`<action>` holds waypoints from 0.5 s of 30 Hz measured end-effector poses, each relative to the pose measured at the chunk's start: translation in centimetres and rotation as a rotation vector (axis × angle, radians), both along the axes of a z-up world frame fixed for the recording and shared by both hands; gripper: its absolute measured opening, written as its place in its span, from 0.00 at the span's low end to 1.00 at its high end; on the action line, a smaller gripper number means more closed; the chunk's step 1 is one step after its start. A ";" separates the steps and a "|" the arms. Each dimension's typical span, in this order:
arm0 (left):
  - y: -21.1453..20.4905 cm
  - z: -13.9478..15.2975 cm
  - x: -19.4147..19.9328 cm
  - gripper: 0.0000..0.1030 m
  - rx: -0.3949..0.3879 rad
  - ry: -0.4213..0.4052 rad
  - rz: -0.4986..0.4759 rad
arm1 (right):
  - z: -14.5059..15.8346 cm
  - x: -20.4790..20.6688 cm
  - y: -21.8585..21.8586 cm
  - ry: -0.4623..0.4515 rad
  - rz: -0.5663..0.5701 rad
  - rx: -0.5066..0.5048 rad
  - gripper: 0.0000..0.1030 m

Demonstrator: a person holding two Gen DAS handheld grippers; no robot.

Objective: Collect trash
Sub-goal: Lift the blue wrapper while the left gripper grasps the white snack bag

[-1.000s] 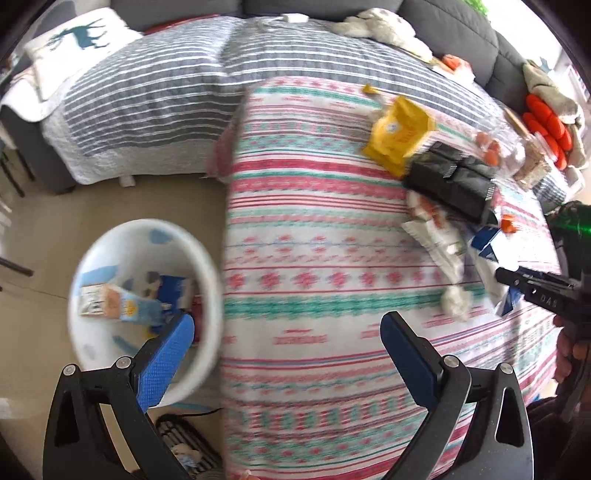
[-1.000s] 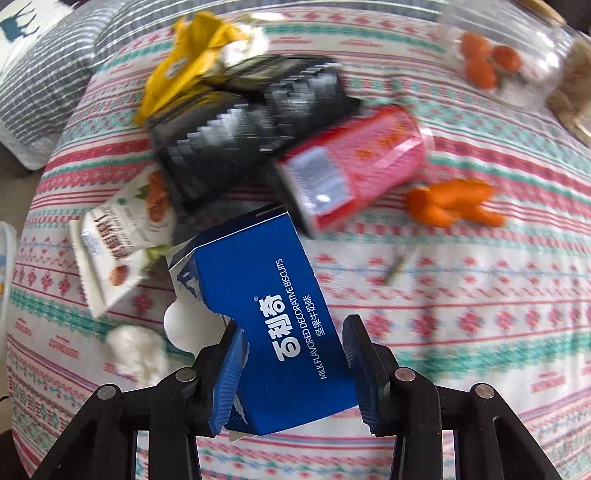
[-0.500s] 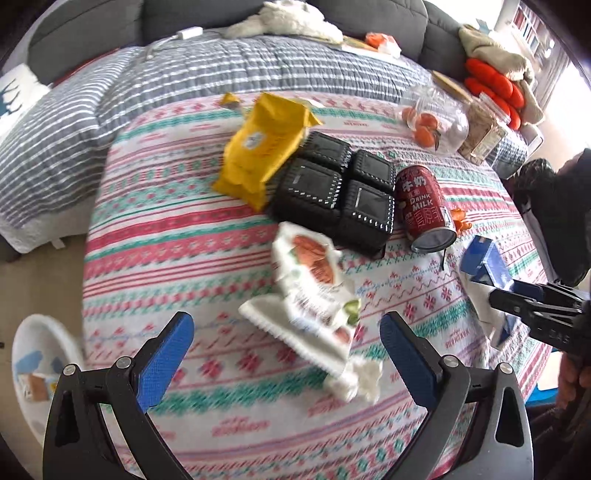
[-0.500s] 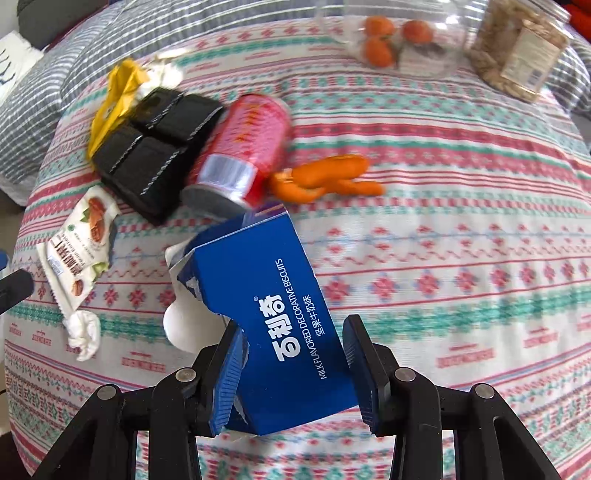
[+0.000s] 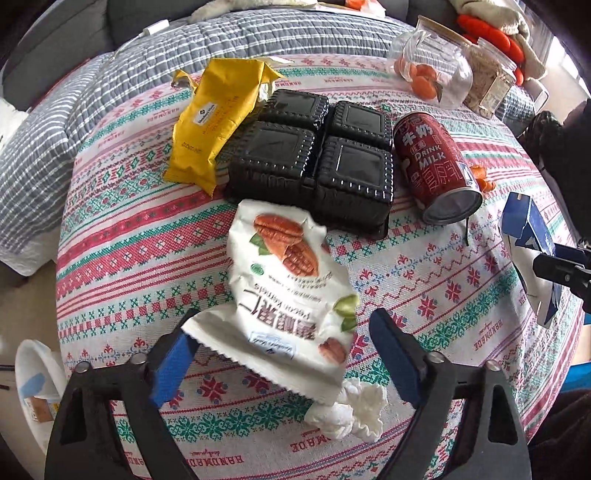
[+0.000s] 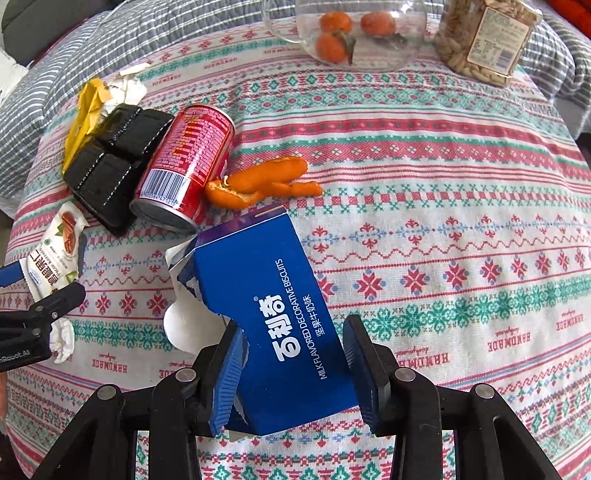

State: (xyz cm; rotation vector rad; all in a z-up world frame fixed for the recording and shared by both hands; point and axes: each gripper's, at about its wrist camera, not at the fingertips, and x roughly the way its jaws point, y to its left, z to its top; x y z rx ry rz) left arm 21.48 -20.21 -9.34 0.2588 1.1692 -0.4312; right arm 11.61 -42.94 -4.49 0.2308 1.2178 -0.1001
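Observation:
My left gripper (image 5: 282, 356) is open, its blue pads on either side of a white pecan snack bag (image 5: 291, 295) that lies on the patterned tablecloth. A crumpled white tissue (image 5: 351, 410) lies just in front of the bag. My right gripper (image 6: 293, 363) is shut on a torn blue biscuit box (image 6: 273, 310) and holds it above the cloth; the box also shows in the left wrist view (image 5: 528, 236). A red milk can (image 5: 436, 162), a black plastic tray (image 5: 314, 155), a yellow bag (image 5: 214, 118) and orange peel (image 6: 258, 181) lie further back.
A white bin (image 5: 37, 376) with trash in it stands on the floor at the left, below the table edge. A glass jar of tangerines (image 6: 347, 33) and a jar of nuts (image 6: 484, 40) stand at the far side. A grey striped sofa cover (image 5: 44, 140) lies behind.
My left gripper has swung from the bin at the left to the table and come down around the pecan bag. My right gripper has kept its hold on the blue box and drawn back a little.

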 end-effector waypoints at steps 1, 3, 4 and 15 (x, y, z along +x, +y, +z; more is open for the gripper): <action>0.1 0.0 0.0 0.75 0.001 0.003 0.002 | 0.0 0.0 0.0 -0.001 0.002 0.000 0.46; 0.4 0.0 0.1 0.66 -0.008 0.016 0.013 | 0.2 0.1 0.1 -0.006 0.004 0.003 0.46; 0.5 0.0 0.2 0.62 -0.016 0.018 0.019 | 0.3 0.1 0.2 -0.009 0.005 0.007 0.46; 3.9 2.7 -0.1 0.42 -0.154 -0.001 0.094 | 1.1 -0.2 0.4 -0.032 0.011 0.024 0.46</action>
